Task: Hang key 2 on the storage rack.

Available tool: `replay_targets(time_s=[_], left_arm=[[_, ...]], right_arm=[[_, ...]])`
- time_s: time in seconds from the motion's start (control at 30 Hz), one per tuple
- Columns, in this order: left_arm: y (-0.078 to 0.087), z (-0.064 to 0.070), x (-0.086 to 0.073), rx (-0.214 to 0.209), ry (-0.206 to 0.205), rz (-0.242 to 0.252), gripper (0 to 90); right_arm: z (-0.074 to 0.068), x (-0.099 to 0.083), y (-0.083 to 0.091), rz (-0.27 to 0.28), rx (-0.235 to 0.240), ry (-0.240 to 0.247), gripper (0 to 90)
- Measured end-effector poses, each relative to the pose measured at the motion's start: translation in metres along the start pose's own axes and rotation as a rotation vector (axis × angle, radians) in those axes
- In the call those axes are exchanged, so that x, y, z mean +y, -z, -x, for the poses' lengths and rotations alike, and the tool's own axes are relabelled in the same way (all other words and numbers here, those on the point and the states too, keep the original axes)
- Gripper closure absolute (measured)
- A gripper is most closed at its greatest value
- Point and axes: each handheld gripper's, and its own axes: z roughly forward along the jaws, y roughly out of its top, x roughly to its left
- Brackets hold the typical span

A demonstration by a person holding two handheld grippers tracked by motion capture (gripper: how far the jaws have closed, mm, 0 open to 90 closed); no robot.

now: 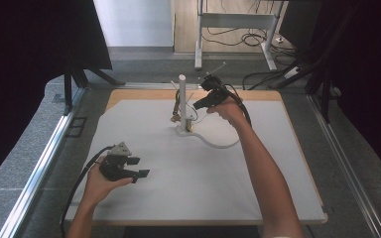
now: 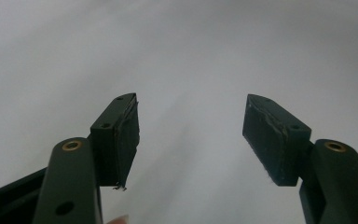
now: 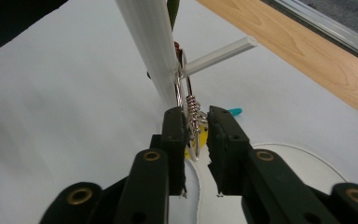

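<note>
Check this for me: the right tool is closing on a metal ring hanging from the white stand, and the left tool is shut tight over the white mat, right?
Not quite. The left tool is open, its jaws wide apart over the white mat, as the left gripper view shows. The right tool does close on the metal ring hanging from the white stand.

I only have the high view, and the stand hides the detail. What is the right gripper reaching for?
Observer: The right gripper has its jaws on either side of a silver ring with a wire coil. The ring hangs from a peg on the white stand.
Operator: Clamped yet?
Observer: The jaws are nearly closed around the coil, but I cannot tell whether they pinch it.
Operator: And the left?
Observer: The left gripper is wide open over the bare white sheet, with nothing between its jaws.
</note>
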Motion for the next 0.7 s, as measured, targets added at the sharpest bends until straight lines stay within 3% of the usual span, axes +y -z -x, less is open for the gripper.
replay_targets(time_s=[0.3,0.7], left_arm=[[0.0,0.001,0.0,0.005,0.003,-0.001,36.8],[0.0,0.001,0.0,0.013,0.006,-0.007,36.8]], right_arm=[[0.001,-0.024,0.024,0.067,-0.008,-0.011,66.6],[0.004,-0.076,0.054,0.153,0.017,-0.027,62.1]])
